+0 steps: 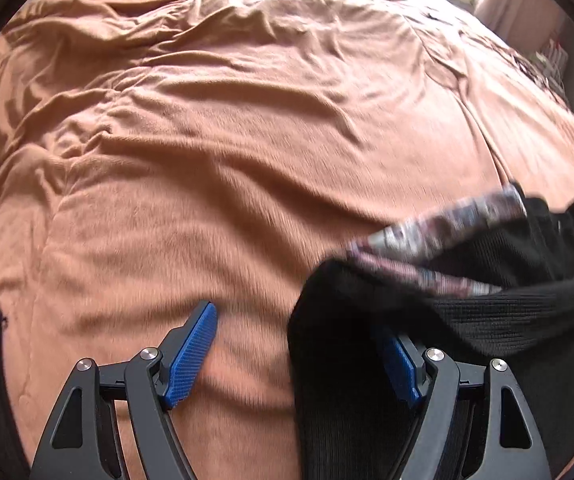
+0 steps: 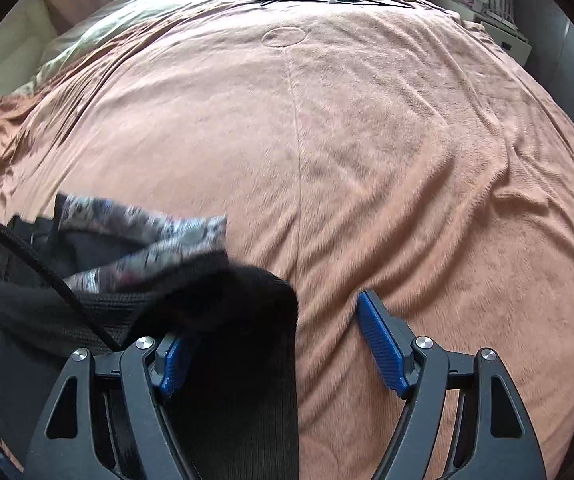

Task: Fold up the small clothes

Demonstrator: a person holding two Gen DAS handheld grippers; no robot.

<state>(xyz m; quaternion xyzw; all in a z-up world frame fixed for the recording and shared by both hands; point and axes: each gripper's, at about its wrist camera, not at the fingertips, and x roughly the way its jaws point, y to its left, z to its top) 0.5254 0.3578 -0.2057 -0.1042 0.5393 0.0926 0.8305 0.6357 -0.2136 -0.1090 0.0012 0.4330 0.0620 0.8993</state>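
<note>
Downward, both tongs (image 1: 303,344) (image 2: 283,344) (jaws spread)

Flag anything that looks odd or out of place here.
The black garment is draped over one finger of each open gripper, left gripper and right gripper, bunched with its patterned band twisted. The orange blanket is wrinkled.

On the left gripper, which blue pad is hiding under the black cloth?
The right-side blue pad, half draped by the black knit garment; the left-side pad stands bare above the orange blanket.

Two close downward views, shared blanket (image 1: 247,140)
</note>
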